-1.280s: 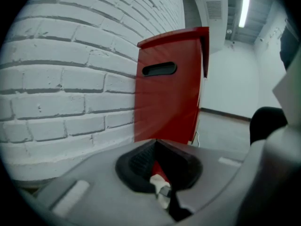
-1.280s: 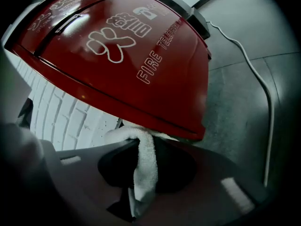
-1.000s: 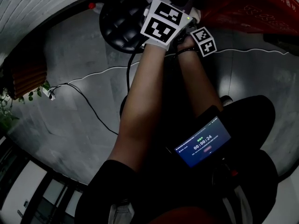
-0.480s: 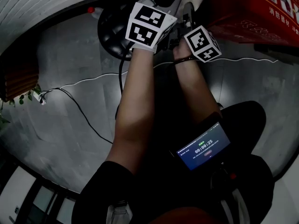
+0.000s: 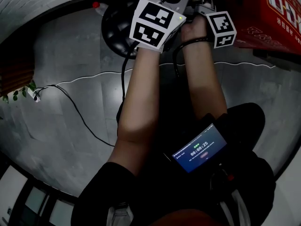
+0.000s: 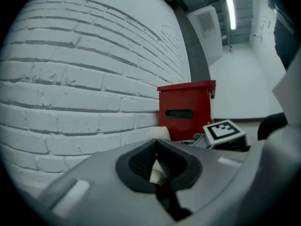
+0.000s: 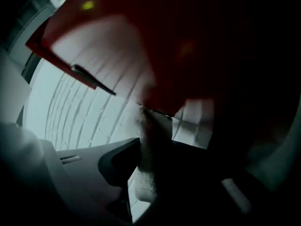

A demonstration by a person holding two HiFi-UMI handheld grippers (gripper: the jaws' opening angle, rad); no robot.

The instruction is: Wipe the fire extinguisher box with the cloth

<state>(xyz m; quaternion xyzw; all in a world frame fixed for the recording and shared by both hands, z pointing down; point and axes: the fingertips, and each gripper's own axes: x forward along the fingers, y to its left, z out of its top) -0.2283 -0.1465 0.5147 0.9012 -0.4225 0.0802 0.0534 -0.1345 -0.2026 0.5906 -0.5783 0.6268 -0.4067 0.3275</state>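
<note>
Right gripper (image 7: 151,142) jaws pinched on the cloth (image 7: 146,171), a pale fuzzy strip standing up between them. Left gripper (image 6: 156,147) jaws pressed together at the tips; a small pale bit shows in the gap behind them, can't tell what.

- White brick wall (image 6: 84,79) along the left; grey floor (image 5: 70,107) below.
- Fire extinguisher box (image 5: 270,13): red, against the wall, on the person's right. From the right gripper its underside and edge hang close above the cloth; contact blurred, can't tell.
- Both arms reach forward, grippers side by side, the right one at the box's near corner.
- Black round base (image 5: 115,27) on the floor, just beside the left gripper.
- Lit screen (image 5: 200,147) at the person's lap.
- Thin cable (image 5: 87,121) across the floor.
- Bit of green plant (image 5: 21,91) at far left.
</note>
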